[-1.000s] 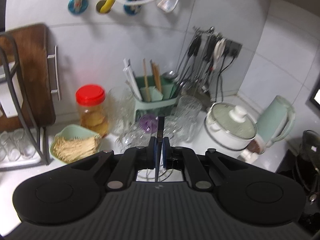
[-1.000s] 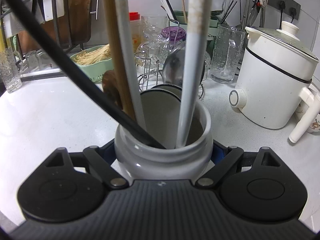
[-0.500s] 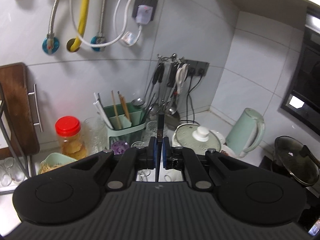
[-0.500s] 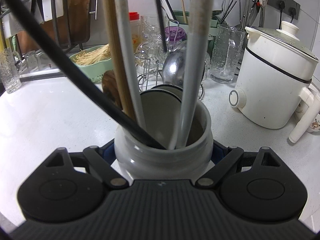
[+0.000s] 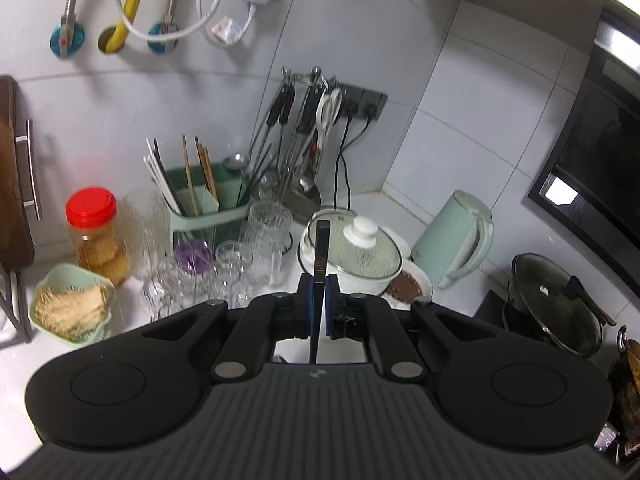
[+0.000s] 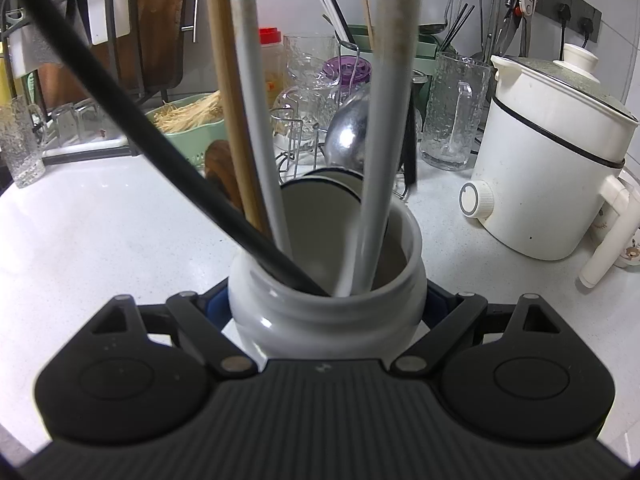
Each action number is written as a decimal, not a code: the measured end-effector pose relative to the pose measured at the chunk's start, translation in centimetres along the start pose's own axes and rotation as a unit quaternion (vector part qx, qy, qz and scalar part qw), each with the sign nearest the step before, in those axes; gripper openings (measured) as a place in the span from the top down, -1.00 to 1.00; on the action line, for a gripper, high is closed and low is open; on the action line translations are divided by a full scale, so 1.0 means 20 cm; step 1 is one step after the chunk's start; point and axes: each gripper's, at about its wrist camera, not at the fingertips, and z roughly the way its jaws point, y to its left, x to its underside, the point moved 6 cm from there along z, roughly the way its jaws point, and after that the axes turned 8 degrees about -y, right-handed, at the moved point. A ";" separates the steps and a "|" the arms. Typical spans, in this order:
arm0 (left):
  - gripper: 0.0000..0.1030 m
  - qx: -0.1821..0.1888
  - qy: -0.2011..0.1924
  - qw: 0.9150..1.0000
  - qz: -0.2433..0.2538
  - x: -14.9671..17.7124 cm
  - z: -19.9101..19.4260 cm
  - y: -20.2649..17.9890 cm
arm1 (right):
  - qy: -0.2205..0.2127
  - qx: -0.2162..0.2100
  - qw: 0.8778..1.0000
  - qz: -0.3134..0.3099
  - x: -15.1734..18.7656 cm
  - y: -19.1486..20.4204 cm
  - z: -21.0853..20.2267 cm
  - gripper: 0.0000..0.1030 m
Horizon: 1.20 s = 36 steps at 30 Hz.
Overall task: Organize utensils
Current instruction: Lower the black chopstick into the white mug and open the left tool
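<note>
Right-wrist view: a grey ceramic jar stands on the white speckled counter, clamped at its sides by the right gripper, and holds a black handle, a wooden handle and two grey handles. Beyond it a steel ladle bowl shows, with glass tumblers farther back and a white cooker to the right. In the left-wrist view the left gripper is pinched tight on a slim black utensil handle, raised above the counter. Far behind stand a green chopstick caddy, a red-lidded jar and a tiled wall corner.
</note>
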 end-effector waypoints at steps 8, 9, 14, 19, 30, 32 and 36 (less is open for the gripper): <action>0.88 -0.004 0.032 0.999 -0.005 0.10 0.11 0.02 | -0.001 -0.002 1.000 0.001 0.00 0.00 0.00 -0.78; 0.88 -0.005 0.035 0.999 -0.004 0.11 0.12 0.02 | -0.001 -0.003 1.000 0.001 0.00 0.00 0.00 -0.78; 0.88 -0.008 0.053 0.999 0.002 0.17 0.17 0.00 | -0.003 -0.004 1.000 0.002 0.00 -0.01 -0.01 -0.77; 0.88 -0.009 0.074 0.997 0.005 0.22 0.23 -0.01 | -0.006 -0.005 1.000 0.002 0.01 -0.01 -0.02 -0.77; 0.88 -0.017 0.122 0.992 0.012 0.35 0.35 -0.01 | -0.006 -0.013 1.000 0.004 0.01 -0.01 -0.01 -0.77; 0.88 -0.020 0.125 0.992 0.012 0.36 0.36 -0.01 | -0.006 -0.014 1.000 0.005 0.01 -0.01 -0.01 -0.77; 0.88 -0.023 0.126 0.992 0.014 0.38 0.36 -0.01 | -0.006 -0.014 1.000 0.006 0.00 -0.01 -0.01 -0.77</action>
